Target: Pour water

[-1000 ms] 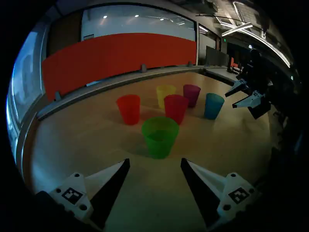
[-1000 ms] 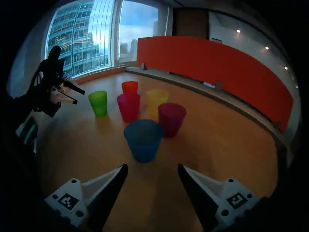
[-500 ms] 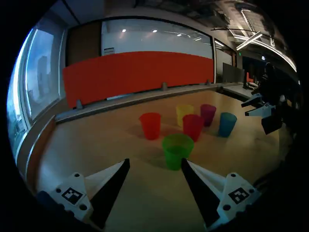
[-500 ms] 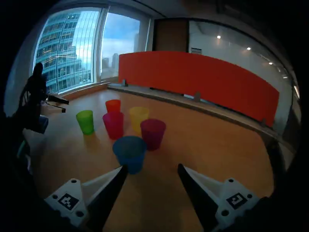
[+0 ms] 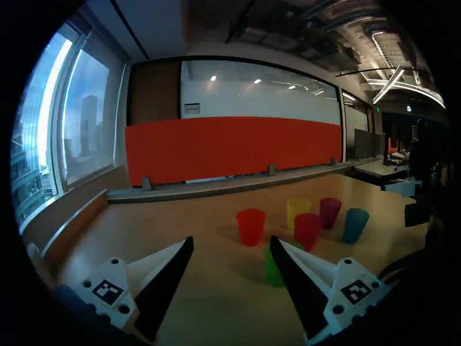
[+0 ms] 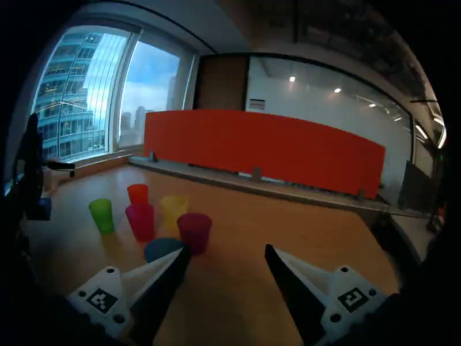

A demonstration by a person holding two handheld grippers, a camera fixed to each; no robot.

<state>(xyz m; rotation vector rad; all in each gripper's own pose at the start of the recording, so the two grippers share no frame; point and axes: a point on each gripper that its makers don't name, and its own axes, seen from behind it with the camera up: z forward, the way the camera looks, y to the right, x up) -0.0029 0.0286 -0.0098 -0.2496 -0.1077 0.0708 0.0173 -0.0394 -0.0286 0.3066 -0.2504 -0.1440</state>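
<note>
1. I see six cups clustered on the wooden table (image 5: 190,219). In the left gripper view the green cup (image 5: 272,270) is nearest, then the orange-red cup (image 5: 251,226), crimson cup (image 5: 307,230), yellow cup (image 5: 298,212), purple cup (image 5: 330,211) and blue cup (image 5: 355,225). I cannot tell whether any of them holds water.
2. A second ago the green cup stood whole between my left fingers. Now it is smaller and partly hidden behind one finger's tip.
3. In the right gripper view the blue cup (image 6: 161,249) has likewise slipped half behind a finger.
4. In both views the cluster has shrunk and dropped lower since a second ago, with more wall and ceiling showing.
5. The left gripper (image 5: 230,239) has its fingers spread apart, gripping nothing, with the gap unchanged.
6. The right gripper (image 6: 227,248) is the same: fingers apart, gripping nothing.
7. Behind the table runs a red partition (image 5: 230,147), with windows (image 6: 75,121) to one side.
</note>
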